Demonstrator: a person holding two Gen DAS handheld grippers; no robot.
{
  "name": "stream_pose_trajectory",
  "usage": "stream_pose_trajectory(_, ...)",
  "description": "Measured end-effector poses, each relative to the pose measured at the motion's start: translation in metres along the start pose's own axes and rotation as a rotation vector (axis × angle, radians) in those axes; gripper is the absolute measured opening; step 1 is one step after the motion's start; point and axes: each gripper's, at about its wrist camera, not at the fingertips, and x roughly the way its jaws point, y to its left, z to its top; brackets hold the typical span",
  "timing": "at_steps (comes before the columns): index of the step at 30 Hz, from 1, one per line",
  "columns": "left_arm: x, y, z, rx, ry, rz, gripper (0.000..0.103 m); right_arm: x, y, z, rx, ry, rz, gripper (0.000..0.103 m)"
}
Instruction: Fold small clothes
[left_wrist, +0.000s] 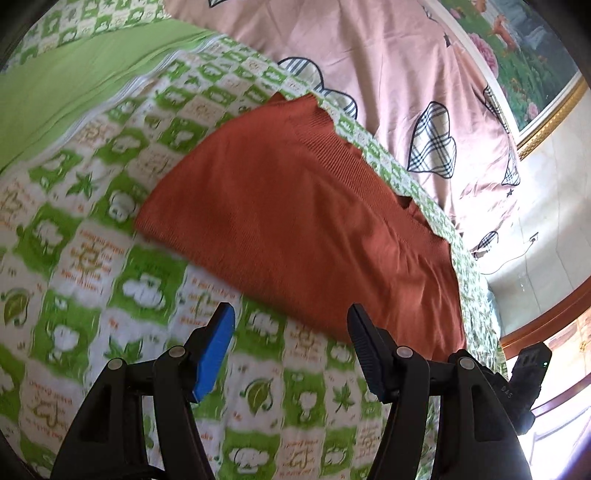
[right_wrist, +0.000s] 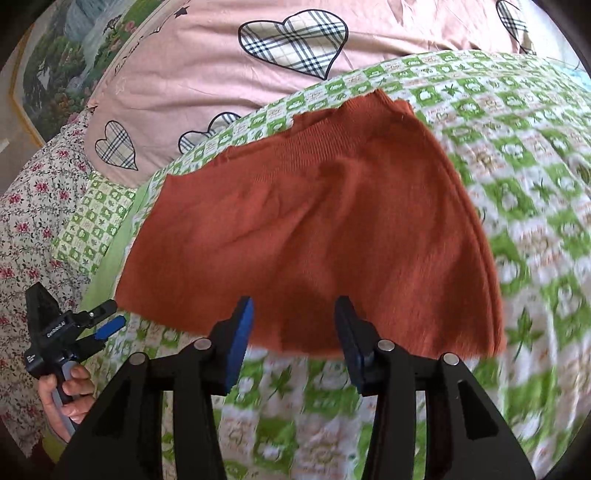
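Left wrist view is showing my left gripper (left_wrist: 291, 321) hanging with its jaws standing wide and nothing between them, the blue pad (left_wrist: 214, 350) poised over the green-and-white checked quilt (left_wrist: 92, 258) just short of the near hem of the rust-orange knit garment (left_wrist: 295, 206). Right wrist view is giving the matching picture: my right gripper (right_wrist: 293, 321) is spread partway, empty, its tips framing the near edge of the same garment (right_wrist: 314, 229), which is lying fairly flat on the quilt (right_wrist: 535, 184) and already looks doubled over along its right side. I am judging that the step in hand is taking hold of this near edge at two spots so it can be carried over toward the far edge. To do that well, I am thinking of lowering both sets of fingers until one pad slips under the hem, pinching only the knit and not the quilt beneath, since the soft bedding could bunch up with it. Keeping both grips level with each other should keep the fold line straight. Off to the left in the right view, a hand (right_wrist: 70, 391) is holding the left gripper (right_wrist: 99, 317) beside the garment's left corner. Beyond the garment, the pink duvet with plaid hearts (right_wrist: 221, 74) is lying well clear, and a framed landscape picture (left_wrist: 517, 62) is leaning farther back.
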Motion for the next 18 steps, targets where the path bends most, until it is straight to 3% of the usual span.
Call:
stream_pose_trajectory(6, 0.001, 0.015, -0.003, -0.067, -0.009, 0.013, 0.065, -0.004, 0.005, -0.006, 0.001, 0.005, 0.017, 0.05)
stream_pose_trajectory(15, 0.021, 0.036, 0.026, -0.164, -0.05, -0.002, 0.065, -0.004, 0.007, -0.003, 0.028, 0.006, 0.057, 0.067)
stream_pose_trajectory(18, 0.027, 0.039, 0.038, -0.178, -0.08, 0.01, 0.065, -0.004, 0.007, -0.001, 0.032, 0.003, 0.056, 0.077)
